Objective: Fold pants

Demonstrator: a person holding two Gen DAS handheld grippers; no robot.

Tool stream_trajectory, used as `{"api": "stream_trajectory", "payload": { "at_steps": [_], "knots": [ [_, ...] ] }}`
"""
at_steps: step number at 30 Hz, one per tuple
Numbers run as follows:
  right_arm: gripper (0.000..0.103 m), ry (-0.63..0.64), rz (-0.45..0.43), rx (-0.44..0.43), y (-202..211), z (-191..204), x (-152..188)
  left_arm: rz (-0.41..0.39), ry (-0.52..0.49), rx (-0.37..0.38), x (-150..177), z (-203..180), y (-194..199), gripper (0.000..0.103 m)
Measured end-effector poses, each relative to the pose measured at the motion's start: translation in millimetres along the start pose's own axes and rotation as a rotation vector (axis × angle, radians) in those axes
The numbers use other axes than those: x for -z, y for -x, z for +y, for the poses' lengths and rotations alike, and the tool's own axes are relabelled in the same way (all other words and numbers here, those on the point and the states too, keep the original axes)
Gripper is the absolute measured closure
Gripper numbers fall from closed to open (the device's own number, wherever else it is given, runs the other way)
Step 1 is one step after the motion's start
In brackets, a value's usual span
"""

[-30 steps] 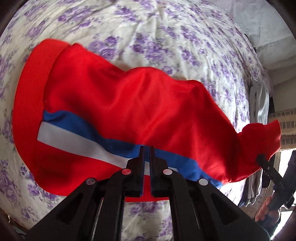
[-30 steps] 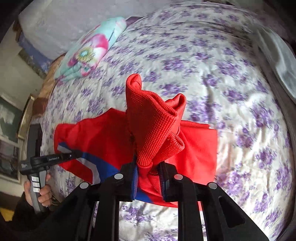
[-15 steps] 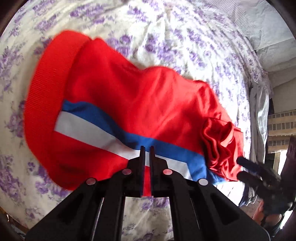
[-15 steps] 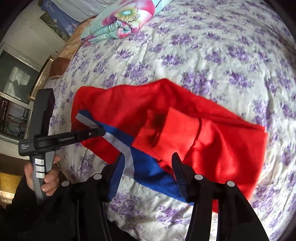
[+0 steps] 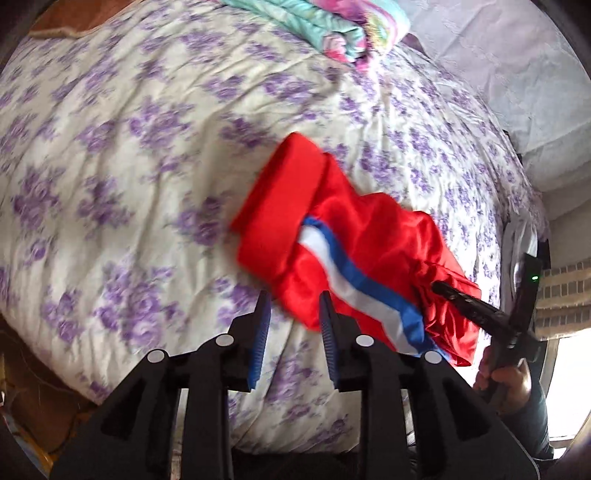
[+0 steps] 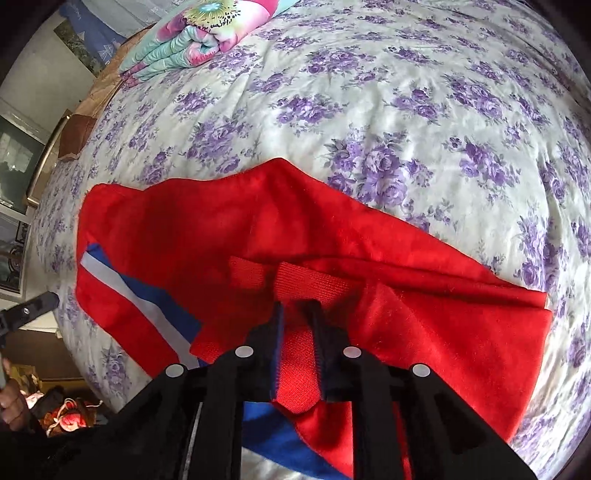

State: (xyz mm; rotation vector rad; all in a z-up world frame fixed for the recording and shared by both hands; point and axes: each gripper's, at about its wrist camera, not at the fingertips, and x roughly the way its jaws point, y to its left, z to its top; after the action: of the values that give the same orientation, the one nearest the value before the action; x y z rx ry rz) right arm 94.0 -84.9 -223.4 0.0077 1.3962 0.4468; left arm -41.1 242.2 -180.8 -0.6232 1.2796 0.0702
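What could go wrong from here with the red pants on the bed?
1. The right gripper, whose jaws have just been closing, pinches only the bunched ribbed cuff of the red pants; lifting may drag the layers out of line.
2. The left gripper, jaws just opened, holds nothing, so the waistband end lies loose and can shift.
3. The floral bedspread is soft and wrinkled, so creases may set unevenly.

One pair of red pants (image 6: pixel 295 236), two grippers, one folded floral blanket (image 6: pixel 192 33), one flowered bedspread (image 6: pixel 424 110).
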Motion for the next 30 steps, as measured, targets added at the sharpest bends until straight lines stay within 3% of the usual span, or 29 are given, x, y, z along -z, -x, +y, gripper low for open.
{"api": "stream_trajectory", "payload": {
  "at_steps": [1, 3, 6, 14, 19, 21, 26, 30],
  "knots": [
    [0.086, -0.028, 0.009, -0.036, 7, -3, 1, 0.005, 0.01, -0.004, 2, 4, 1, 0.074],
    [0.086, -0.062, -0.002, -0.098, 27, -9, 8, 0.01, 0.033, -0.005, 6, 13, 3, 0.059],
    [0.08, -0.066, -0.061, -0.104, 61, -14, 25, 0.008, 0.073, 0.033, 8, 24, 1, 0.044],
    [0.079, -0.181, -0.123, -0.115, 106, -40, 78, 0.094, 0.157, 0.243, -9, 26, -50, 0.044],
    [0.079, -0.226, -0.149, -0.103, 116, -48, 96, 0.115, 0.118, 0.158, -30, 12, -79, 0.041],
    [0.079, -0.24, -0.157, -0.098, 119, -52, 104, 0.124, 0.109, 0.157, -36, 7, -79, 0.034],
    [0.079, -0.267, -0.158, -0.094, 122, -56, 114, 0.108, 0.062, 0.092, -34, 6, -69, 0.034],
    [0.079, -0.251, -0.132, -0.089, 118, -47, 112, 0.108, 0.115, 0.131, -39, 18, -70, 0.034]
  ]
}}
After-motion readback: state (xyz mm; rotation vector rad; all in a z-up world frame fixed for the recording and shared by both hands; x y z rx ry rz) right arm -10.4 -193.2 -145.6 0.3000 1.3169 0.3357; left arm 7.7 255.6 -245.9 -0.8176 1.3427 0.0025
